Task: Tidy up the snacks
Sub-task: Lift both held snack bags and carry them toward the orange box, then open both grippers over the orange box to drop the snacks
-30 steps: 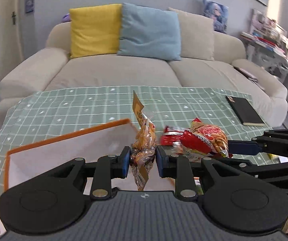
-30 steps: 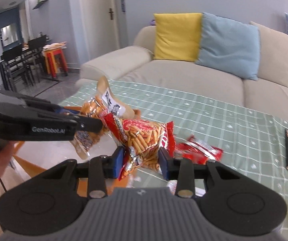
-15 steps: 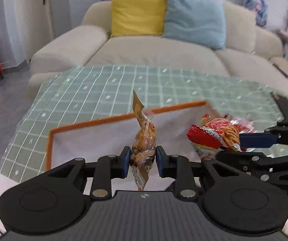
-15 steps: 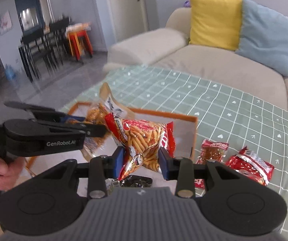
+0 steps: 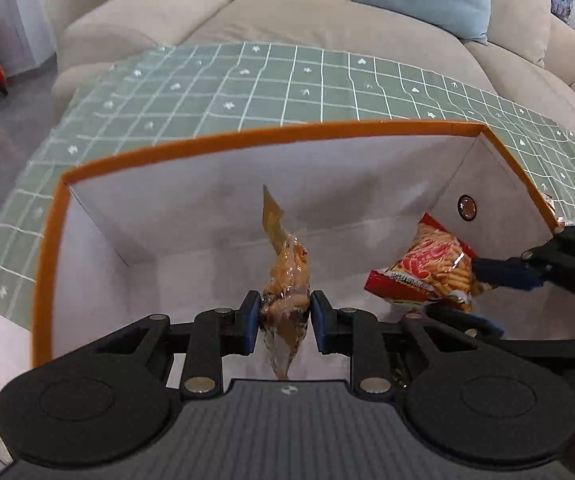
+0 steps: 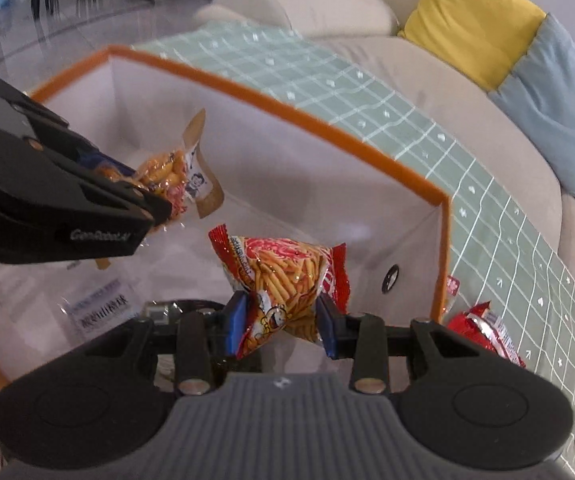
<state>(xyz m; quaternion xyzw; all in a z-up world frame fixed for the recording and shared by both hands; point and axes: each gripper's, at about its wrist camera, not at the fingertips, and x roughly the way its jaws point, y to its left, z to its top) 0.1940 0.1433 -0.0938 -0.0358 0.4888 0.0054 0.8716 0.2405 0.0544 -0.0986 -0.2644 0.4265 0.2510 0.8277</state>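
Observation:
A white fabric box with an orange rim stands on the green checked tablecloth. My left gripper is shut on a clear bag of orange-brown snacks and holds it inside the box; the bag also shows in the right wrist view. My right gripper is shut on a red bag of stick snacks and holds it inside the box, to the right of the left gripper; this bag shows in the left wrist view too.
A clear packet with printed text lies on the box floor. Two red snack packets lie on the tablecloth outside the box's right wall. A beige sofa with yellow and blue cushions stands behind the table.
Both grippers have moved forward and down with their bags, from above the box rim to inside the box.

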